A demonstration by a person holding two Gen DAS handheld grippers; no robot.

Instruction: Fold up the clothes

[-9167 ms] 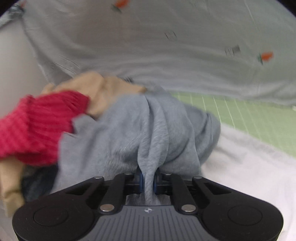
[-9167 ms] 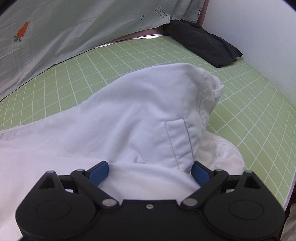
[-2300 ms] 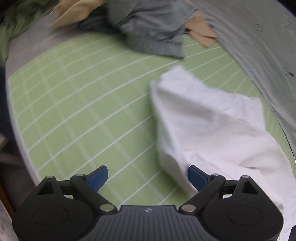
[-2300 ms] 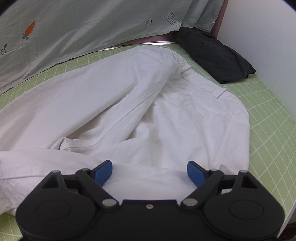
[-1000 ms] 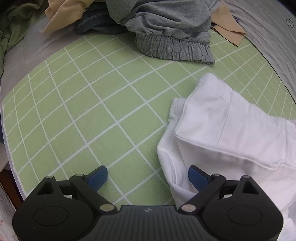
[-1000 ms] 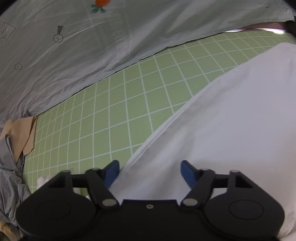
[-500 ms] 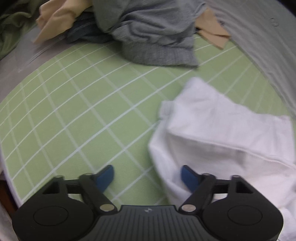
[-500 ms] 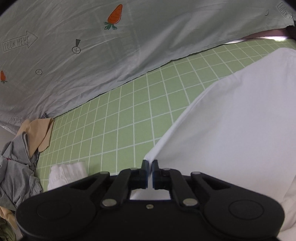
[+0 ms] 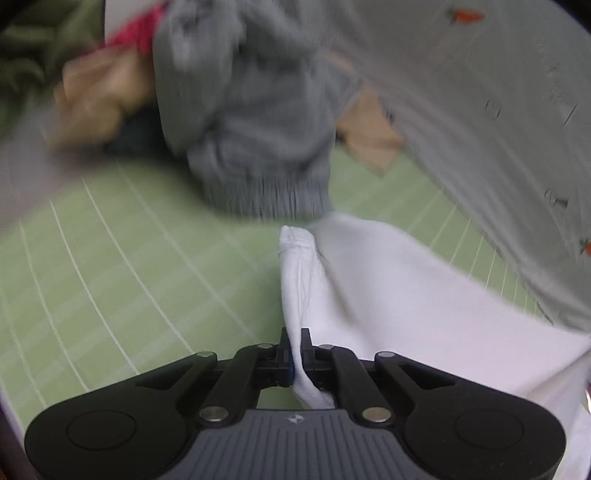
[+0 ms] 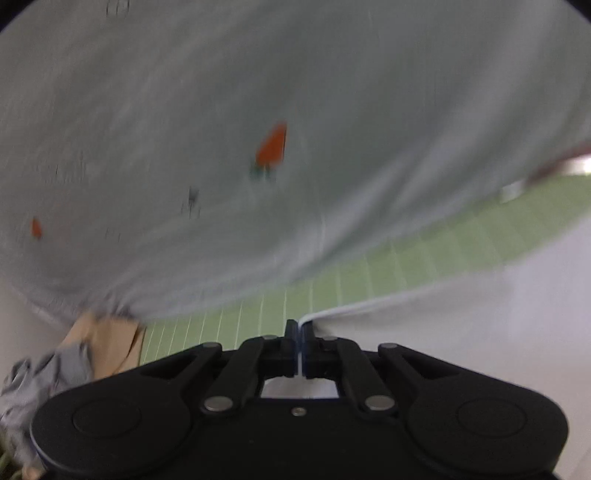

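Note:
White trousers point(image 9: 406, 295) lie on the green grid mat point(image 9: 110, 266). My left gripper point(image 9: 294, 343) is shut on a bunched edge of the trousers near the leg's end and lifts it off the mat. In the right wrist view my right gripper point(image 10: 298, 332) is shut on a thin edge of the same white trousers point(image 10: 480, 332), which stretch away to the right. Both views are blurred by motion.
A pile of unfolded clothes lies at the mat's far end: a grey garment point(image 9: 255, 129), tan cloth point(image 9: 99, 96), a red piece point(image 9: 136, 29). A grey carrot-print sheet point(image 10: 258, 129) hangs along the mat's far side. The grey garment point(image 10: 37, 376) shows lower left.
My left gripper has closed on the trousers' edge and lifted it. My right gripper, shut half a second ago, has risen with its edge and the view has swung up toward the sheet.

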